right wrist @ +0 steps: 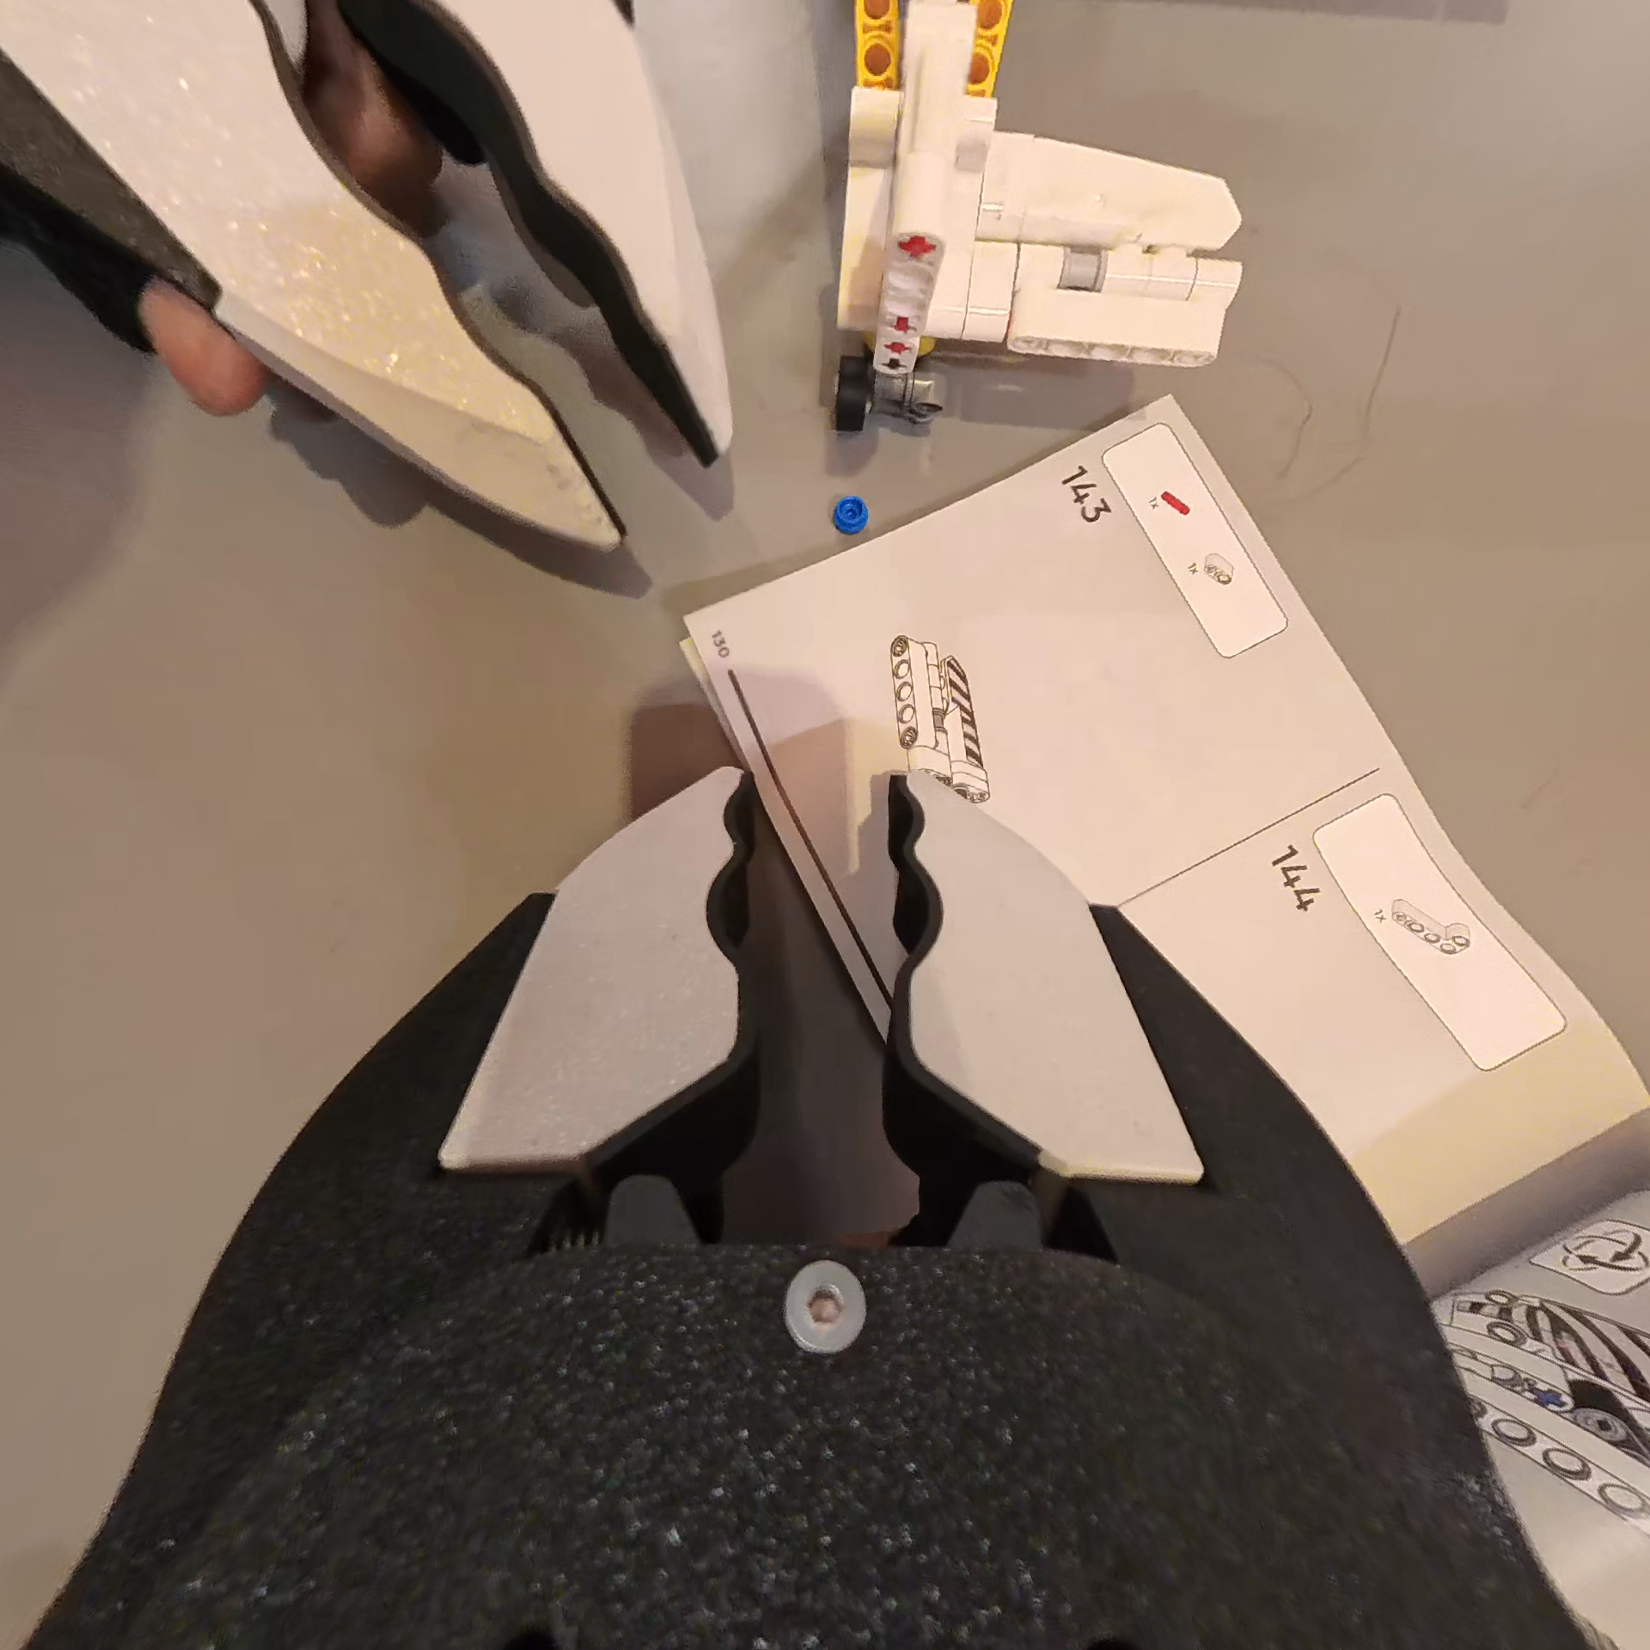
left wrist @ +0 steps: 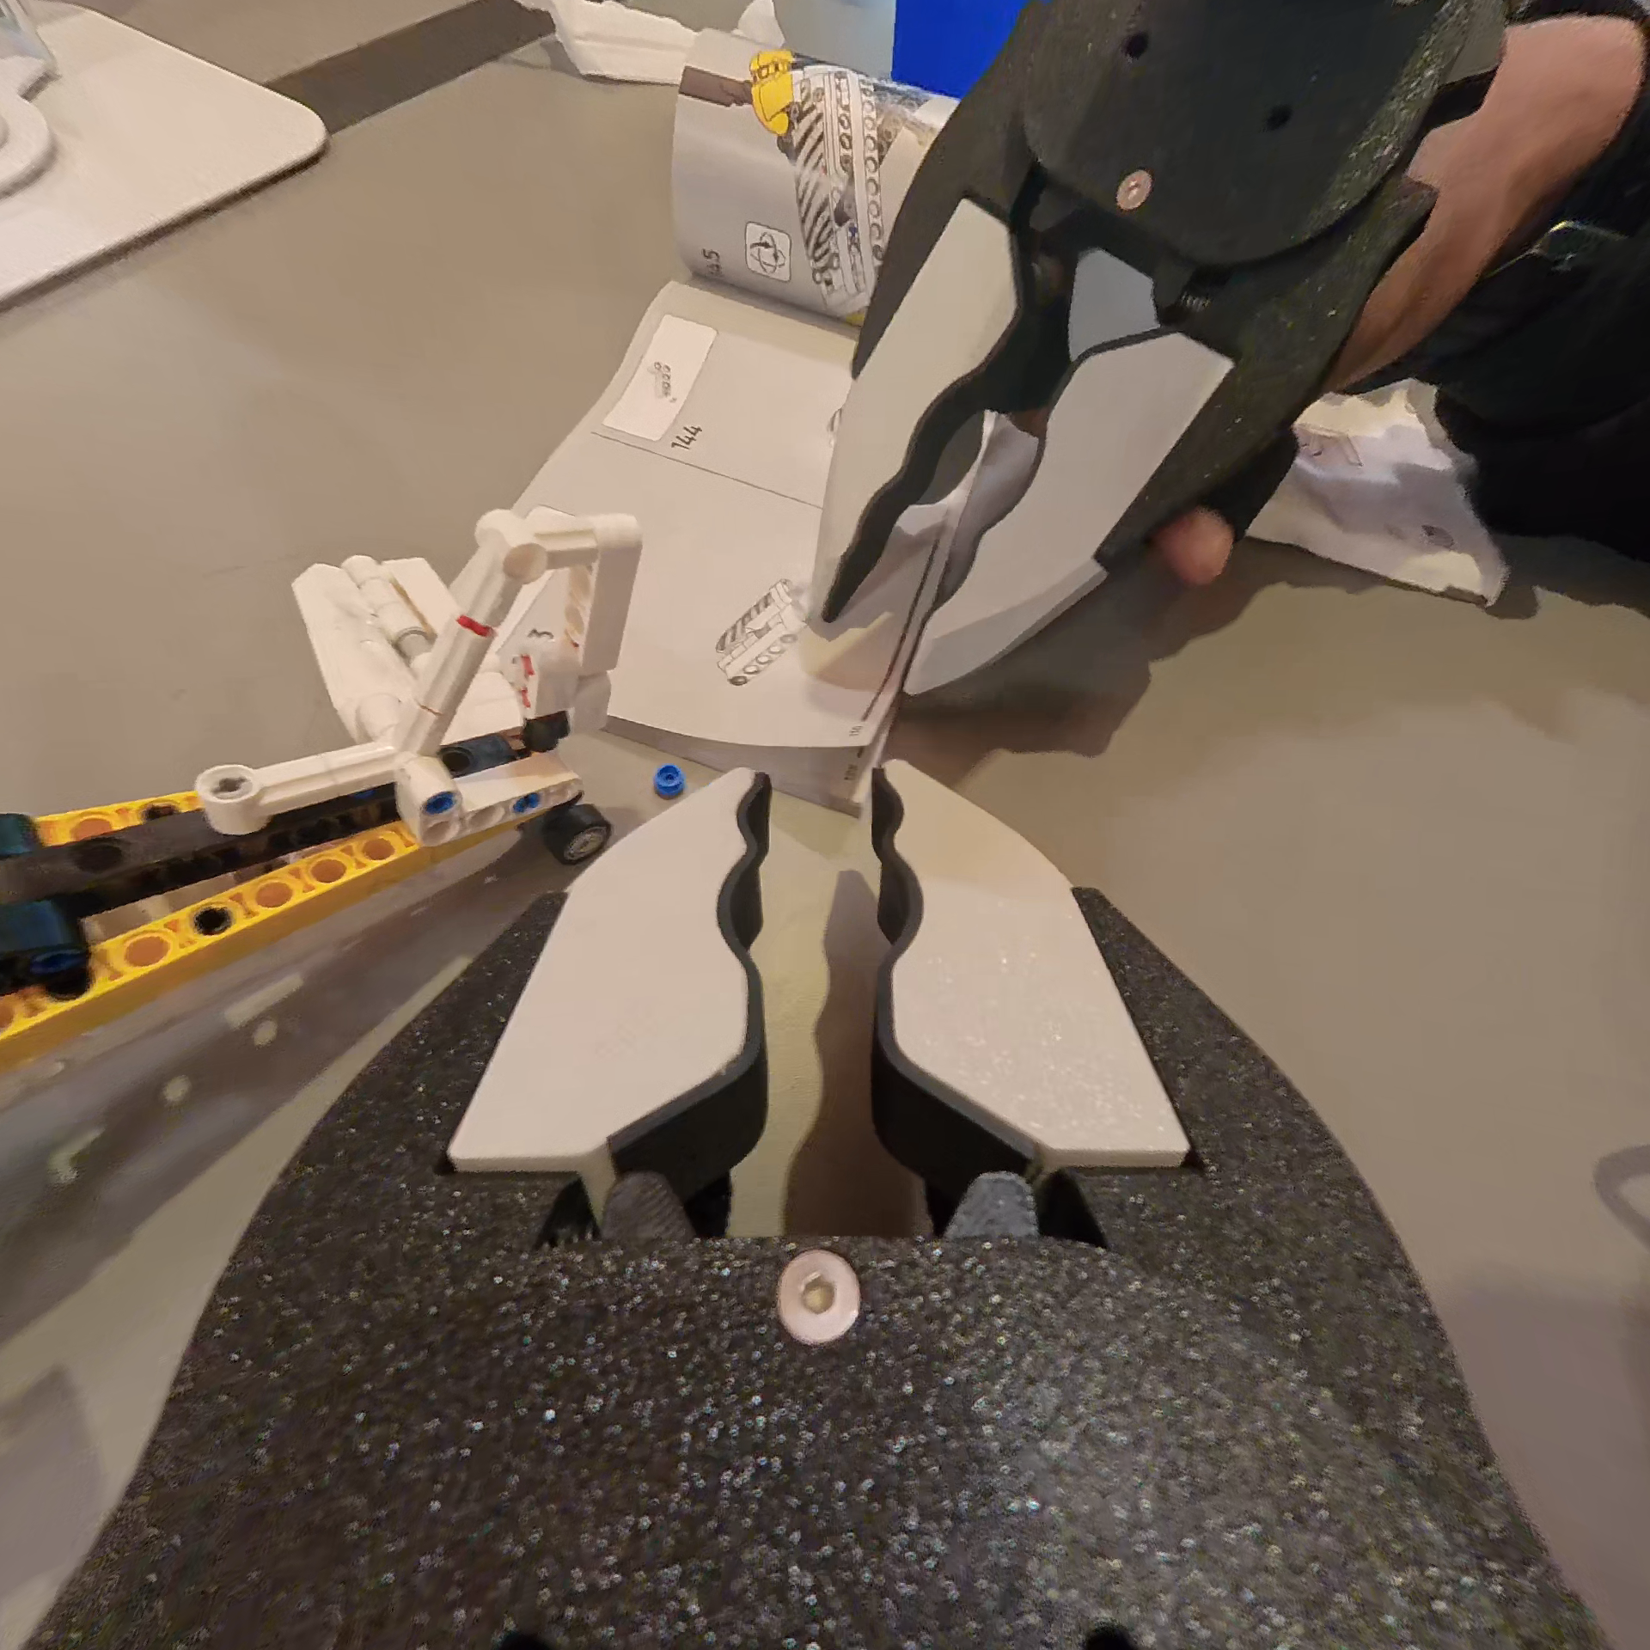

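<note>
An open instruction booklet (right wrist: 1116, 714) lies on the grey table; it also shows in the left wrist view (left wrist: 714, 536). My right gripper (right wrist: 819, 781) straddles the booklet's near corner. The top page's edge runs between its fingers, which stand apart and do not press on it. The left wrist view shows the right gripper (left wrist: 879, 643) with the page edge rising between its fingers. My left gripper (left wrist: 821, 786) is open and empty, just short of the booklet's corner; it shows in the right wrist view (right wrist: 665, 491). A small blue round stud (right wrist: 854, 514) lies between the booklet and a white and yellow brick model (right wrist: 1027, 259).
The brick model (left wrist: 446, 679) stretches left with yellow beams (left wrist: 179, 929) and a small wheel (left wrist: 576, 830). The booklet's far pages curl up (left wrist: 786, 179). A white tray (left wrist: 134, 152) lies at the back left, and crumpled white wrapping (left wrist: 1393, 500) at the right. Across from one pair of fingers to the other is roughly 6 centimetres. The left tips stand about 4 centimetres off the small blue round stud (right wrist: 854, 514). Look for it in the left wrist view (left wrist: 670, 771) too.
</note>
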`<state>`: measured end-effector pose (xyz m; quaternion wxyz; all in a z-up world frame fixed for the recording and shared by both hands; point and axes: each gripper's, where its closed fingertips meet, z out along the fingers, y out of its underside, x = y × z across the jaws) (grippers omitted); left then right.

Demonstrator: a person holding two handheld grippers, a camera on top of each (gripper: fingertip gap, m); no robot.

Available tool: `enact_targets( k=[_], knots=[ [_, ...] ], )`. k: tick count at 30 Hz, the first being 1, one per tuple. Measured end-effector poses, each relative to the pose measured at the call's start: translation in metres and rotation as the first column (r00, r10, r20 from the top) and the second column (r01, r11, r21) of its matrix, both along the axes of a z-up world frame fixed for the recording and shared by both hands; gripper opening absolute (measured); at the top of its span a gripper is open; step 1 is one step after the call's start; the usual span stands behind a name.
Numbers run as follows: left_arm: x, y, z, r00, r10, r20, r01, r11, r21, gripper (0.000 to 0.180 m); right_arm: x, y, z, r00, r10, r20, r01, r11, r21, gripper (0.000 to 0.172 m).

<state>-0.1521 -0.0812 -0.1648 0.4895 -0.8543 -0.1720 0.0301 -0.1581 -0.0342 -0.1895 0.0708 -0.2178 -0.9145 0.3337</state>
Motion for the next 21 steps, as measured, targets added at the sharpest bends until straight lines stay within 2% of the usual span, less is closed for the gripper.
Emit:
enact_targets(
  k=[3,7,11,14,18,21],
  knots=[
    [0.004,0.005,-0.004,0.999,-0.003,0.052,0.004,1.0,-0.019,0.022,-0.002,0.001,0.001,1.0,-0.017,0.002,0.017,1.0,-0.006,0.028],
    [0.003,0.007,-0.013,0.999,0.009,0.034,-0.006,0.995,-0.095,0.022,-0.002,0.001,0.001,1.0,-0.023,0.004,0.023,1.0,-0.012,0.028],
    [0.008,0.018,-0.01,0.995,0.016,0.097,-0.011,0.998,-0.055,0.022,-0.004,0.003,0.003,0.999,-0.043,0.001,0.043,0.999,-0.021,0.028],
    [0.005,0.02,-0.015,0.995,0.038,0.092,-0.03,0.995,-0.091,0.022,-0.006,0.005,0.006,0.998,-0.068,-0.003,0.068,0.997,-0.03,0.028],
    [0.003,0.029,-0.011,0.992,0.057,0.112,-0.052,0.997,-0.053,0.022,-0.008,0.008,0.009,0.995,-0.096,0.007,0.096,0.994,-0.051,0.028],
    [0.001,0.035,-0.013,0.991,0.075,0.114,-0.067,0.995,-0.074,0.022,-0.008,0.008,0.009,0.994,-0.112,0.015,0.112,0.992,-0.057,0.027]
  ],
)
